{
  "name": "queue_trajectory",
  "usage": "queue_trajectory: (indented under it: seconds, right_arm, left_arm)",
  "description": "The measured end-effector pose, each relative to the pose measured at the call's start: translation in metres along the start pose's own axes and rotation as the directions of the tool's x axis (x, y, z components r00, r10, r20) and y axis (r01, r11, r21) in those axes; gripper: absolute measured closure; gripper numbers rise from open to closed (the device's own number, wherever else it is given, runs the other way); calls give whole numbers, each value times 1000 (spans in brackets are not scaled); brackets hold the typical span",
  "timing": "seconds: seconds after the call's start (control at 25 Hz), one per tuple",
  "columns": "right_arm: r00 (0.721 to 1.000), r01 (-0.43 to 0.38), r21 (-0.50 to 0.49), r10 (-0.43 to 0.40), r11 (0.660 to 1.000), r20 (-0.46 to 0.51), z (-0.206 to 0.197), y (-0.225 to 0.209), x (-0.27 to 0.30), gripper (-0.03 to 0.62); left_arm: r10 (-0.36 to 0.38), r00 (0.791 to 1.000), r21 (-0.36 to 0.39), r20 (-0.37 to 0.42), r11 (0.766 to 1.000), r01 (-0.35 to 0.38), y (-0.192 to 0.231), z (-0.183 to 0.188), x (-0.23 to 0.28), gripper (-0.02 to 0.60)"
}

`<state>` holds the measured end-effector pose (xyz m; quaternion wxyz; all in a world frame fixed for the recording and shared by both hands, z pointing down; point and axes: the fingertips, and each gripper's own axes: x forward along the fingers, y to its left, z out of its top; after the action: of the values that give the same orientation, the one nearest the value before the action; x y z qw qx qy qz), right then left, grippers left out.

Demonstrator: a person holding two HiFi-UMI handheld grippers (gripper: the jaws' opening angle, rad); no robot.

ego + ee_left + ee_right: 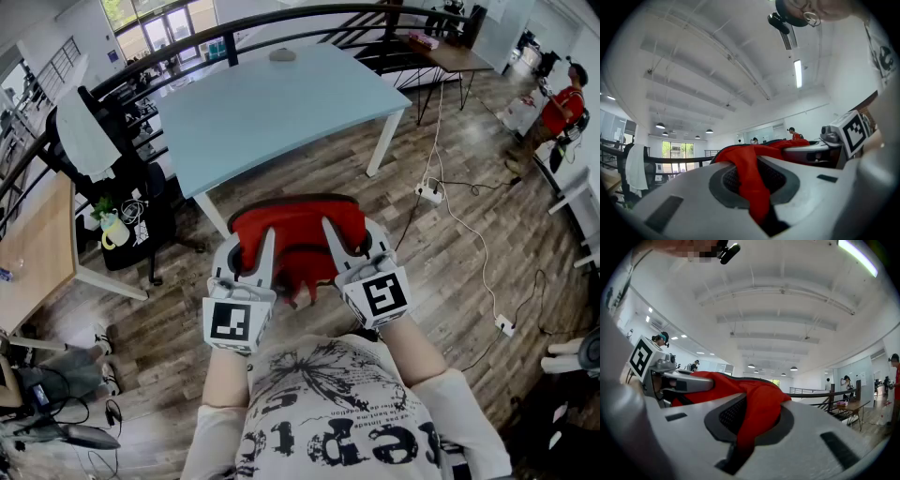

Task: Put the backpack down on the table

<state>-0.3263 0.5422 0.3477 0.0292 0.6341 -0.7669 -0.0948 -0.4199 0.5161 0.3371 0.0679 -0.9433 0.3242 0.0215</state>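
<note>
A red backpack (298,234) with a dark rim hangs in the air between my two grippers, just before the near edge of the light blue table (281,103). My left gripper (247,251) is shut on a fold of the red fabric (751,180) at the backpack's left side. At its right side my right gripper (349,246) is shut on another red fold (757,411). Both grippers point level towards the table. In the left gripper view the right gripper (820,149) shows beyond the bag. The backpack's lower part is hidden behind the grippers.
A small grey object (282,54) lies at the table's far edge. A black chair with a white garment (86,136) and a wooden desk (37,246) stand at the left. A power strip (429,192) and cables lie on the floor at the right. A dark railing (187,45) runs behind the table.
</note>
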Motion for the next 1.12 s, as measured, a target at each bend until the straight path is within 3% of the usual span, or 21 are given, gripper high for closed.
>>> queue_trajectory:
  seconds: [0.44,0.72,0.92,1.12]
  right_arm:
    - [1000,1,-4,-1,1000,-11,-6,-10,8,571]
    - [999,1,63,2,998,-41,-26,-36,26,569]
    - [999,-37,58,39,998,-30,-37,-79,53,569]
    - [993,-119,85,119,989,-4,-56,-155,91,569]
  left_arm:
    - [1,1000,0,3,1000,-1,-1,-5,11,543]
    - [-16,998,9,-59,1000,16,-3,-24,39,543]
    - [11,997,11,-72,1000,-10,-2,-32,88,543]
    - [85,992,36,-96,996,-81,-8,-40,171,543]
